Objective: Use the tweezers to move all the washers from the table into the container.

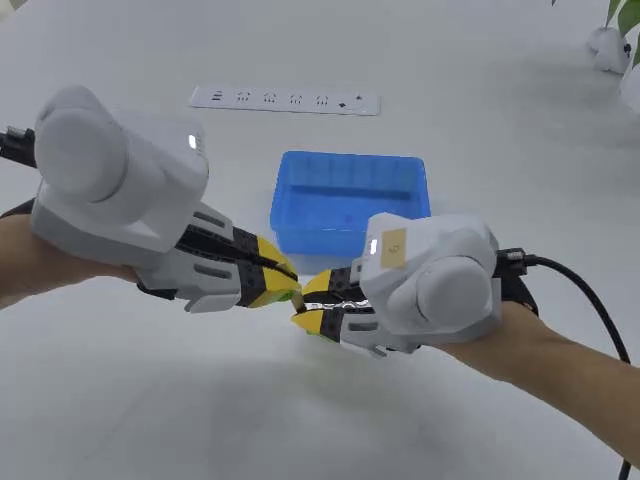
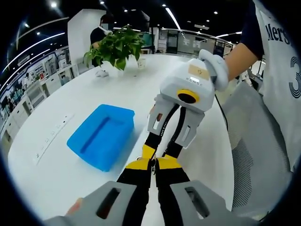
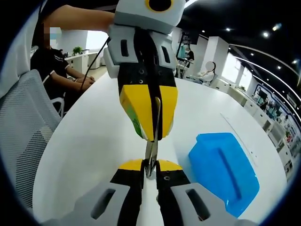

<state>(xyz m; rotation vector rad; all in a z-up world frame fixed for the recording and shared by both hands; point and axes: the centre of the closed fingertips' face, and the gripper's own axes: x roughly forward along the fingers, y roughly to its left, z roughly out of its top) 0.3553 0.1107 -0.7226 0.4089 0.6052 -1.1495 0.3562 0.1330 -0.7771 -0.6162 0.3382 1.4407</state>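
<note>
The left claw (image 1: 292, 285) is shut tight on the tweezers (image 3: 150, 153). In the right gripper view the thin metal strip runs out from between its yellow tips. The other end goes into the right claw (image 1: 306, 303), which looks shut on it too. So the tweezers hang in the air between the two claws, just above the bench (image 1: 150, 400).

A bit behind them and to the right, the blue box (image 1: 350, 200) sits on the bench, open at the top. The washers are too small to make out.

I think the tweezers are light, hard and smooth, so they could slip or twist. They are springy as well. The best place to hold them is likely the middle of the two arms, so a squeeze shuts the tips. Washers are flat and slippery, so it is best to pinch each one by its edge.
</note>
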